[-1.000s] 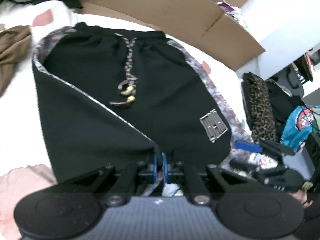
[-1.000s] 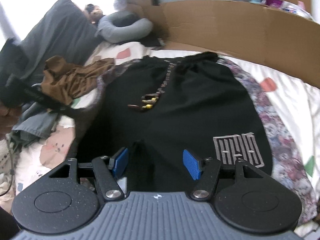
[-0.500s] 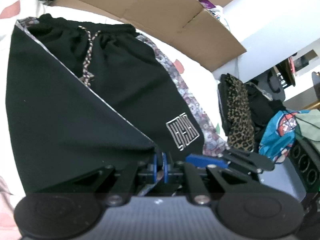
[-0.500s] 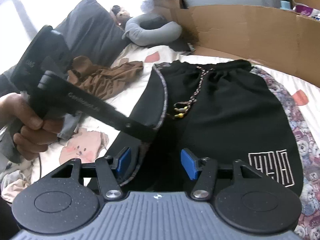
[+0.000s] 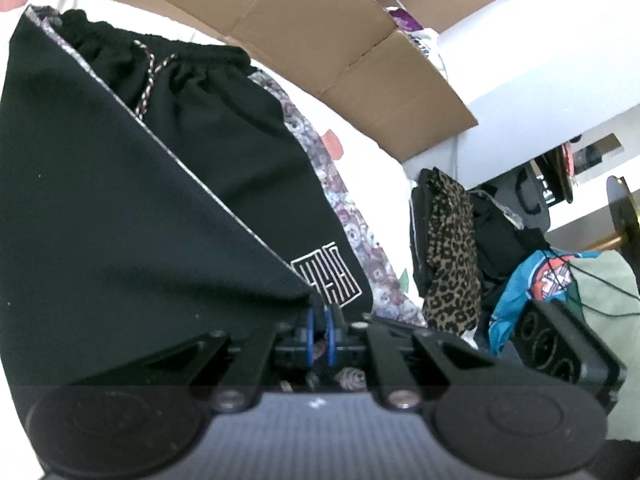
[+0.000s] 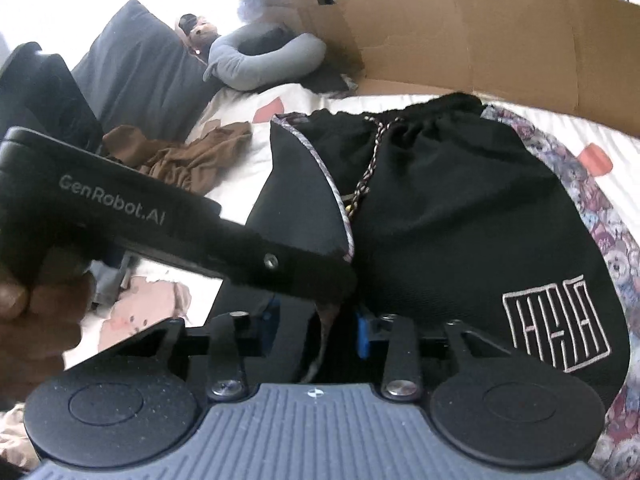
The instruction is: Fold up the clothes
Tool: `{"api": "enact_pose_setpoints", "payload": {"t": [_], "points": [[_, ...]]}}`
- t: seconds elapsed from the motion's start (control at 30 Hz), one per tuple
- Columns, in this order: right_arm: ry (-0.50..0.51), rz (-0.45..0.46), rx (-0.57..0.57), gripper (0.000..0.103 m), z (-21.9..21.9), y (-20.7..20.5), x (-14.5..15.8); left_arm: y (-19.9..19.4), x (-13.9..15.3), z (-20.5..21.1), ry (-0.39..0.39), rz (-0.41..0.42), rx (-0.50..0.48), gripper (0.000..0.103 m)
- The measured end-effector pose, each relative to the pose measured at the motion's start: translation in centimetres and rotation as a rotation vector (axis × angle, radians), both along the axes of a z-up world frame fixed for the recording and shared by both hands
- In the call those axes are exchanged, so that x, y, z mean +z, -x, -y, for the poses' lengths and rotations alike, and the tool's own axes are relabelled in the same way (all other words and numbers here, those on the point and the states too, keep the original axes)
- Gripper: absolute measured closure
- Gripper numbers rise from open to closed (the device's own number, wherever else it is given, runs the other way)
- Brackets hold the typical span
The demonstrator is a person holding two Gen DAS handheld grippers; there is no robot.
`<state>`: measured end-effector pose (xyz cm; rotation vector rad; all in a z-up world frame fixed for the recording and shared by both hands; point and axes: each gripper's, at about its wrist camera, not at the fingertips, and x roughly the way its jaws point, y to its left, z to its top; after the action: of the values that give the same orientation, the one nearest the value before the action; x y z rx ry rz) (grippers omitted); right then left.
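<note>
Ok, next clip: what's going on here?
A person is folding black shorts on a bed with two handheld grippers. The left gripper is shut on one leg's hem, lifting that leg across towards the logo side. The right gripper is open at the shorts' near edge, gripping nothing.

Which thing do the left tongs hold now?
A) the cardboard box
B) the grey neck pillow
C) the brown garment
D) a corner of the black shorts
D: in the left wrist view the left tongs are shut on a lifted corner of the black shorts.
</note>
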<state>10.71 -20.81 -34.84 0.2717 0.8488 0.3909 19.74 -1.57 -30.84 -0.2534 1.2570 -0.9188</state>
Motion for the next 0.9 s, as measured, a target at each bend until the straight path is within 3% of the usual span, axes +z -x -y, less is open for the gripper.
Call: {"api": "enact_pose_setpoints", "payload": {"t": [0.03,0.07,0.13,0.17,0.27,0.3,0.57,0.9], "points": [[-0.003,-0.004,-0.01,0.086,0.1,-0.1,-0.2,0.0,0.0,0.1,-0.005,0.005,-0.001,0.096],[-0.009,-0.011,-0.02,0.096,0.2,-0.2,-0.4,0.1,0.0,0.1,-0.009,0.01,-0.002,0.096],[-0.028,-0.022,-0.028,0.101,0.8,-0.2,-0.8,0.2,0.2,0.2,-0.008,0.018,-0.011,0.094],[-0.033,-0.023,-0.035,0.102,1.1,-0.2,-0.9,0.3,0.3,0.3,-0.011,0.029,-0.017,0.088],[-0.043,-0.018,-0.049,0.102,1.9,0.0,-0.7,0.8,0.9,0.3,-0.041,0.084,-0.033,0.047],[-0.047,-0.015,-0.055,0.102,2.3,0.0,-0.6,0.8,1.0,0.2,-0.044,0.094,-0.032,0.043],[-0.062,-0.034,-0.143,0.102,6.1,0.5,0.1,0.3,0.5,-1.3,-0.13,0.124,0.022,0.036],[-0.05,-0.035,-0.238,0.102,10.1,2.5,0.8,1.2,-0.7,-1.2,-0.263,0.168,-0.004,0.037]]}}
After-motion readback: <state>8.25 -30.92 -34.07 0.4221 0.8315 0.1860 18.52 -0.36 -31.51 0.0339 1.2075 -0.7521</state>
